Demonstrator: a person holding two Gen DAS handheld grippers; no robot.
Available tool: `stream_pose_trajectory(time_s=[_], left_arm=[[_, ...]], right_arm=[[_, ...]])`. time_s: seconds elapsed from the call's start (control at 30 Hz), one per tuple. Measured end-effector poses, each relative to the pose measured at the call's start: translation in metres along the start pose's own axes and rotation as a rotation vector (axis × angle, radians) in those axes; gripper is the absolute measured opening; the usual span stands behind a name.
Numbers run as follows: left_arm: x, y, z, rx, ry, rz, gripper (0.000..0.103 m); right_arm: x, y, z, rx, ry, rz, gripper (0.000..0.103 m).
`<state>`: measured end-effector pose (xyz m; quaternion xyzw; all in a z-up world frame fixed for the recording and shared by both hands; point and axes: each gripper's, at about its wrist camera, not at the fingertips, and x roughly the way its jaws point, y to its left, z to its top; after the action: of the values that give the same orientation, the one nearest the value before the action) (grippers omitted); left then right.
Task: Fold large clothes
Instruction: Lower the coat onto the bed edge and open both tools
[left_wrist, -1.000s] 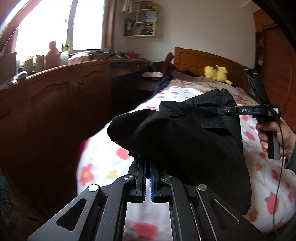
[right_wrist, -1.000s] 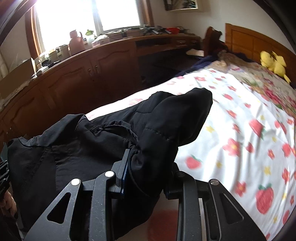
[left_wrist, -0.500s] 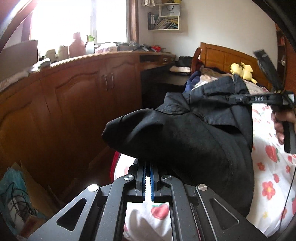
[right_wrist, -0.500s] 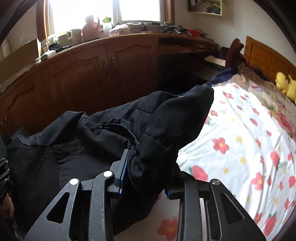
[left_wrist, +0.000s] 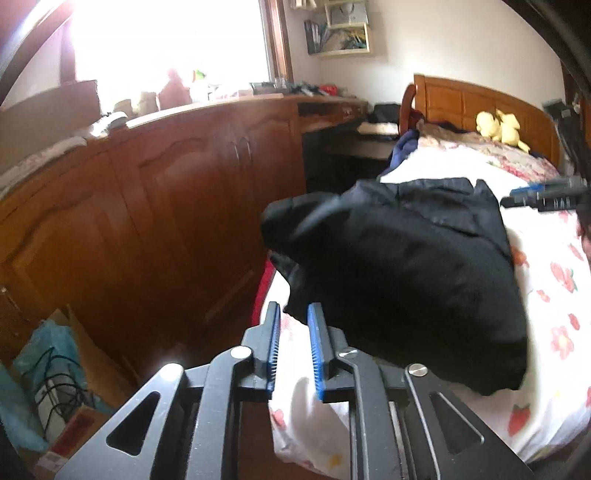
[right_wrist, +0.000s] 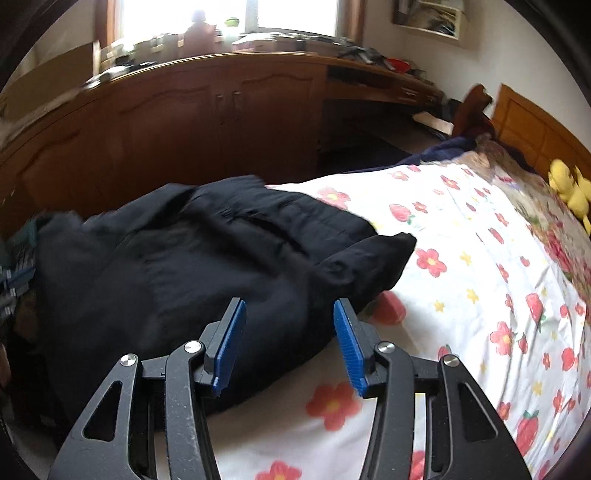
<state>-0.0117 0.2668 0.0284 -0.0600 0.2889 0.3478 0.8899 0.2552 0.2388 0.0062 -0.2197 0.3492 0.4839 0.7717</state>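
Note:
A black jacket lies bunched in a thick fold on the flowered bed sheet, near the bed's left edge. My left gripper is at the jacket's near corner, and its jaws are opening. The cloth hangs just past the blue pads, which do not press on it. In the right wrist view the jacket spreads across the left half. My right gripper is opening wide over its near edge, with cloth below the fingers but none gripped. The right gripper also shows blurred at the far right of the left wrist view.
A long wooden cabinet runs along the bed's left side, leaving a narrow floor gap. On the floor sits a cardboard box with cables. A yellow plush toy lies by the wooden headboard. Flowered sheet stretches right of the jacket.
Both grippers held the black jacket and have let go. Their jaws have parted, and the jacket has dropped folded onto the bed. The right gripper has drawn back from the cloth.

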Motion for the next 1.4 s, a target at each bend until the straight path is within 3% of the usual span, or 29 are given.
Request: stream_pose_trajectory(time_s=[0.2, 0.37, 0.47, 0.67, 0.87, 0.93, 1.0, 1.13, 1.17, 1.4], left_arm=[[-0.036, -0.015, 0.021, -0.050, -0.098, -0.084, 0.024], [-0.020, -0.036, 0.037, -0.033, -0.070, -0.164, 0.024], [0.008, -0.034, 0.043, -0.038, -0.009, -0.162, 0.024], [0.059, -0.024, 0.035, -0.019, 0.117, -0.083, 0.024], [0.047, -0.029, 0.035, 0.006, 0.095, -0.061, 0.027], [0.037, -0.032, 0.032, 0.001, 0.090, -0.056, 0.033], [0.028, -0.034, 0.031, -0.011, 0.078, -0.063, 0.048], [0.011, -0.043, 0.029, -0.027, 0.034, -0.035, 0.067], [0.003, -0.046, 0.029, -0.027, 0.019, -0.037, 0.074], [-0.063, -0.062, 0.032, -0.009, -0.072, -0.056, 0.088]], right_arm=[[-0.024, 0.018, -0.018, -0.019, -0.018, 0.068, 0.050], [-0.043, 0.027, -0.033, -0.021, -0.027, 0.108, 0.050], [-0.053, 0.027, -0.038, -0.021, -0.036, 0.123, 0.050], [-0.070, 0.023, -0.048, -0.017, -0.063, 0.134, 0.050], [-0.089, 0.021, -0.062, 0.006, -0.088, 0.163, 0.050], [-0.096, 0.021, -0.066, 0.011, -0.100, 0.166, 0.050], [-0.103, 0.020, -0.069, 0.019, -0.108, 0.172, 0.050], [-0.125, 0.016, -0.077, 0.040, -0.137, 0.173, 0.051], [-0.130, 0.015, -0.079, 0.043, -0.142, 0.169, 0.055], [-0.175, 0.005, -0.093, 0.041, -0.212, 0.137, 0.069]])
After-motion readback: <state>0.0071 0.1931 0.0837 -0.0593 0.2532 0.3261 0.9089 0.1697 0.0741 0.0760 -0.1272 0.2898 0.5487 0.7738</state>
